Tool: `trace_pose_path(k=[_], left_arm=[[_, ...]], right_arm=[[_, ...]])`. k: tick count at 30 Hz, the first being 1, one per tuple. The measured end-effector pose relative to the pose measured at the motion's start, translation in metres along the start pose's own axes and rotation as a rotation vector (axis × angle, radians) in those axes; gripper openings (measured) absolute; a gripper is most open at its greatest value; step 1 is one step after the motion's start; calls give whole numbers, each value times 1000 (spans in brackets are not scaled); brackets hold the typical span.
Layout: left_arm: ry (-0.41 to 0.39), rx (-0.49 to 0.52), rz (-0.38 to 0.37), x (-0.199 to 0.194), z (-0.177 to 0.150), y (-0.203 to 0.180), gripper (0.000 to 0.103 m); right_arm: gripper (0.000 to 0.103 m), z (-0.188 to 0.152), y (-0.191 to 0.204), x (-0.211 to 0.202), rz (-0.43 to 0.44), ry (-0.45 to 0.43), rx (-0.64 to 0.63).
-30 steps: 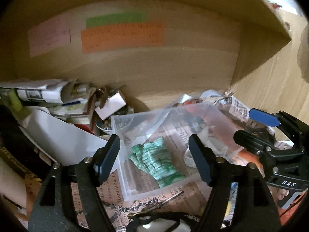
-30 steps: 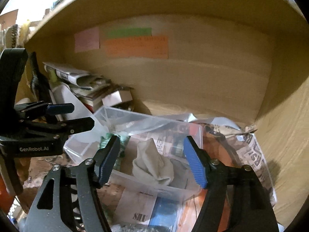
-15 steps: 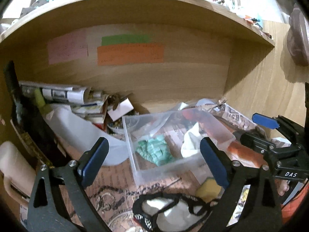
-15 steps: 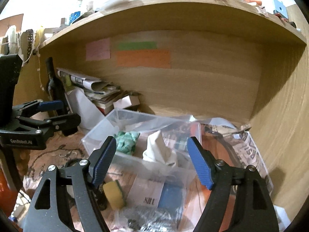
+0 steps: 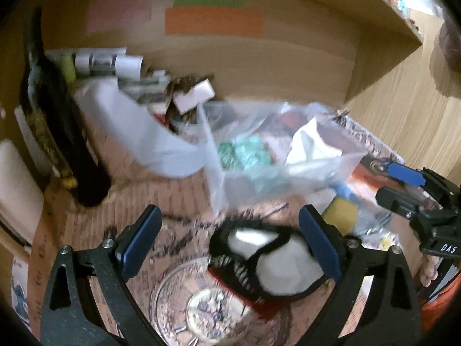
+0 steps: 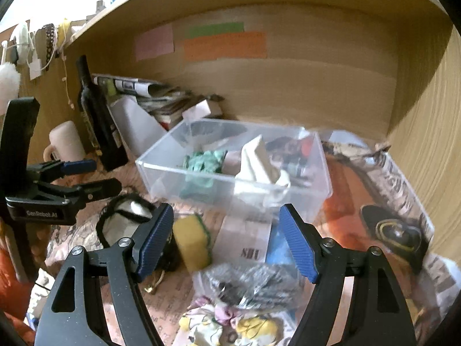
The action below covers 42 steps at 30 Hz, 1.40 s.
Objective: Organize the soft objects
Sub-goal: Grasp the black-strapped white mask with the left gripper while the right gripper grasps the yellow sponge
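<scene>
Two handheld grippers are hovering over a cluttered tabletop (image 6: pixel 345 190) set inside a wooden alcove with coloured paper notes on its back wall. A clear plastic box (image 6: pixel 322 173) is sitting near the middle, and it is already holding two soft things: a crumpled green cloth (image 6: pixel 206 163) on its left side and a cream-white cloth (image 6: pixel 259 164) standing up in a peak just beside it. That part of the sorting looks done. In front of the box, several soft items are still lying loose, so the task appears to be only partly finished. The left gripper (image 5: pixel 227 245) is pointing down at a white pouch with black trim (image 5: pixel 276 262), which is lying between its fingers but not being pressed by them; its fingers have just been opening and are now standing very wide, holding nothing. The right gripper (image 6: pixel 227 242) is also open, a little less wide, its fingers having just been spreading too, and it is empty. Just ahead of it are lying a yellow sponge (image 6: pixel 193 240) close to its left finger, a dark netted bundle (image 6: pixel 253 285) and a floral fabric piece (image 6: pixel 230 325) nearest the camera. Judging by where each gripper is aiming, the pouch and the sponge seem the likely next pickups.
</scene>
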State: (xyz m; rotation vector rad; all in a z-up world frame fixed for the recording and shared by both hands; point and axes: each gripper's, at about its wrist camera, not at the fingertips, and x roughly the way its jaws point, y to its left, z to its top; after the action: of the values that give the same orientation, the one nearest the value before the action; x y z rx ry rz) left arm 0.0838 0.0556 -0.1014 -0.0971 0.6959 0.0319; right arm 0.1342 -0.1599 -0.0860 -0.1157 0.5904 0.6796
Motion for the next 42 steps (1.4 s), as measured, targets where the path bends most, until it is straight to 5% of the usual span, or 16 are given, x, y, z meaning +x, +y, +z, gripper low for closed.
trace_pose_path(k=[9,11,22,27,42], left_arm=[[79,-48,-18,17,-34,13,96],[87,-56,-29,19,-37,13,85],[129,-65,-102,33,-37,9,42],[110,-51,-91,31,-34,9,19],[-16,-8,-96,-2,-6,-3,13]], right_arm=[[73,-16,3,18,41,71,41],[72,-17,5,21,44,81,40],[32,-17,12,35,91,130,33],[27,-17,11,34,84,113,35],[25,-5,-2,4,43,12,51]])
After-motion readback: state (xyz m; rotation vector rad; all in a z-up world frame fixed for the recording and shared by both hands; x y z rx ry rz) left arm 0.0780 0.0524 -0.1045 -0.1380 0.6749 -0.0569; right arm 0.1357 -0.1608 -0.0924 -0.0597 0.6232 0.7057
